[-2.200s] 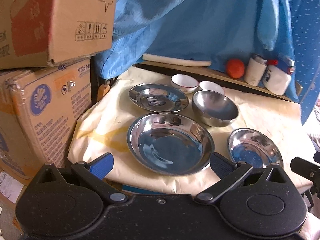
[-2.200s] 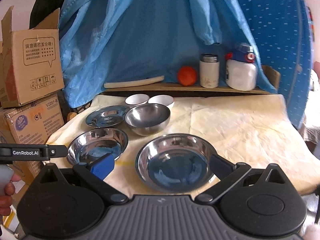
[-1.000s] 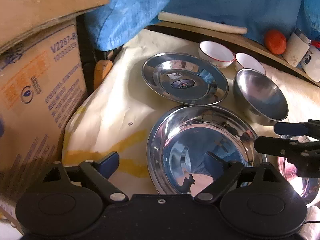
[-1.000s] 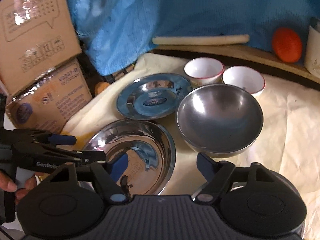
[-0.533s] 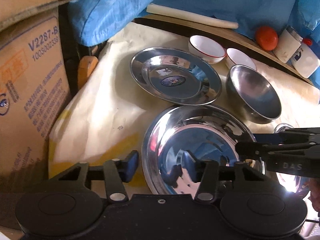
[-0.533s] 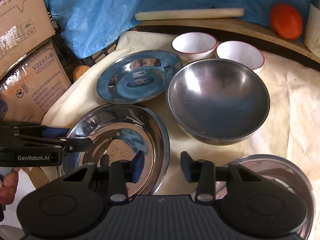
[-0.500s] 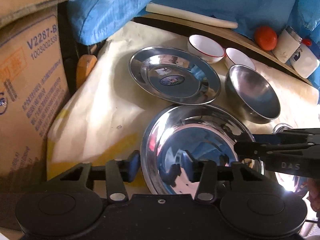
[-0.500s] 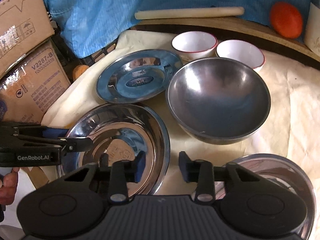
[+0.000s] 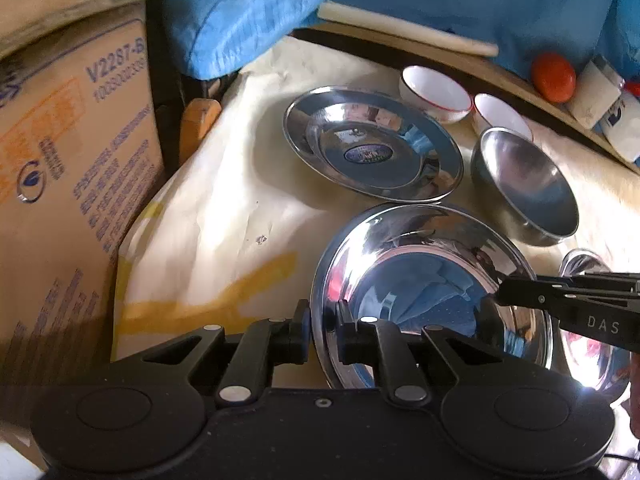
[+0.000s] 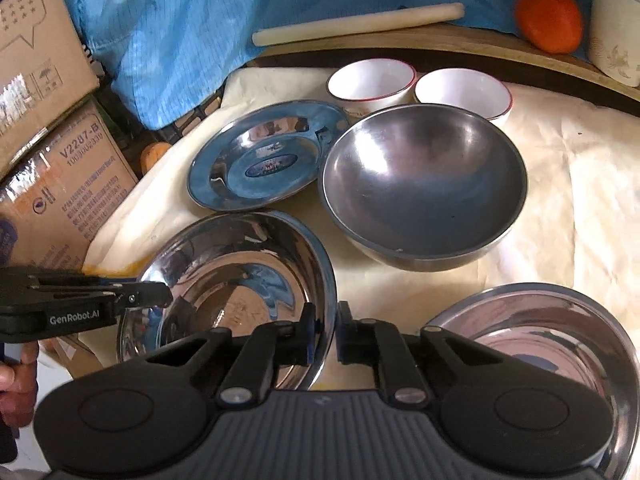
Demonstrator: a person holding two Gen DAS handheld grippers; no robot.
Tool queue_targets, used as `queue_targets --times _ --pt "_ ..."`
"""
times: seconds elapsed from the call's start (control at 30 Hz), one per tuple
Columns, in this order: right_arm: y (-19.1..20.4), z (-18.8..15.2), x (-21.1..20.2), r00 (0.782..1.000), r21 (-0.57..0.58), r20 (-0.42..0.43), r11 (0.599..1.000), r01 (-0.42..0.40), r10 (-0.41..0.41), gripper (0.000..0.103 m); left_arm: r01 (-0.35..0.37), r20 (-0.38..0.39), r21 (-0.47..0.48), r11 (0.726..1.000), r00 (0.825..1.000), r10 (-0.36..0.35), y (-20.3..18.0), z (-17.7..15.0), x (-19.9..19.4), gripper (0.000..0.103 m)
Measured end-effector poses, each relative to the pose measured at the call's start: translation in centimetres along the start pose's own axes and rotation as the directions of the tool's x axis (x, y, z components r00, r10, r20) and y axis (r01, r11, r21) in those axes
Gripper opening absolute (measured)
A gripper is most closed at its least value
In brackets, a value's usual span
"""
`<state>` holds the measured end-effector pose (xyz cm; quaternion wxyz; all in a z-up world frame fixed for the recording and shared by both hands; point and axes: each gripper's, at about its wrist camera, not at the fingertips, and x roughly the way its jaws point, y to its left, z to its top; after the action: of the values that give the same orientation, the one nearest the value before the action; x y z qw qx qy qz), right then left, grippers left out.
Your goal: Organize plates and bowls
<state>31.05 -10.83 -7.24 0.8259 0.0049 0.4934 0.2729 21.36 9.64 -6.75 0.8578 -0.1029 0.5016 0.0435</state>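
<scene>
A large shiny steel plate (image 9: 432, 280) lies at the near edge of the cream cloth; it also shows in the right wrist view (image 10: 240, 280). My left gripper (image 9: 320, 328) is shut on its left rim. My right gripper (image 10: 323, 338) is shut on its right rim, and shows in the left wrist view (image 9: 496, 294). Behind it lie a flat steel plate with a blue sticker (image 10: 264, 156), a deep steel bowl (image 10: 424, 188) and two white red-rimmed bowls (image 10: 372, 80) (image 10: 464, 92). A smaller steel plate (image 10: 540, 340) lies near right.
Stacked cardboard boxes (image 9: 72, 160) stand close on the left beside the table. A blue sheet (image 10: 200, 20) hangs behind. On the wooden ledge at the back lie a white rod (image 10: 360, 24), an orange ball (image 10: 548, 16) and white containers (image 9: 596, 88).
Both grippers have moved in on the large steel plate from opposite sides and their jaws have closed from open onto its rim.
</scene>
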Motion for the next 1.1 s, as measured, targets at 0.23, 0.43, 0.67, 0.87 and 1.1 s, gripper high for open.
queue_targets --times 0.23,0.43,0.67,0.87,1.1 --pt "-0.8 -0.2 -1.6 0.998 0.021 0.035 0.998 -0.052 0.052 0.008 -0.024 0.033 -0.034 0.999 0.999 0.025 -0.8 0.0 -2.1 0.012" --pt "-1.3 -0.5 -2.6 0.995 0.024 0.056 0.997 -0.078 0.076 0.008 -0.045 0.035 -0.063 0.997 0.998 0.048 -1.7 0.1 -3.5 0.012" --pt "-4.0 -0.7 -6.8 0.994 0.075 0.109 0.996 -0.037 0.028 0.008 0.007 0.041 -0.003 1.0 0.999 -0.007 -5.7 1.8 -4.0 0.013" --pt "-8.2 -2.3 -10.5 0.988 0.175 0.139 0.984 0.038 -0.063 0.008 0.107 0.016 0.096 0.99 0.994 -0.109 -11.3 3.2 -2.9 0.014" --pt "-12.6 -5.0 -13.1 0.977 0.294 0.145 0.95 0.107 -0.155 0.008 0.185 -0.038 0.199 0.962 0.983 -0.181 -17.3 3.3 -1.6 0.014"
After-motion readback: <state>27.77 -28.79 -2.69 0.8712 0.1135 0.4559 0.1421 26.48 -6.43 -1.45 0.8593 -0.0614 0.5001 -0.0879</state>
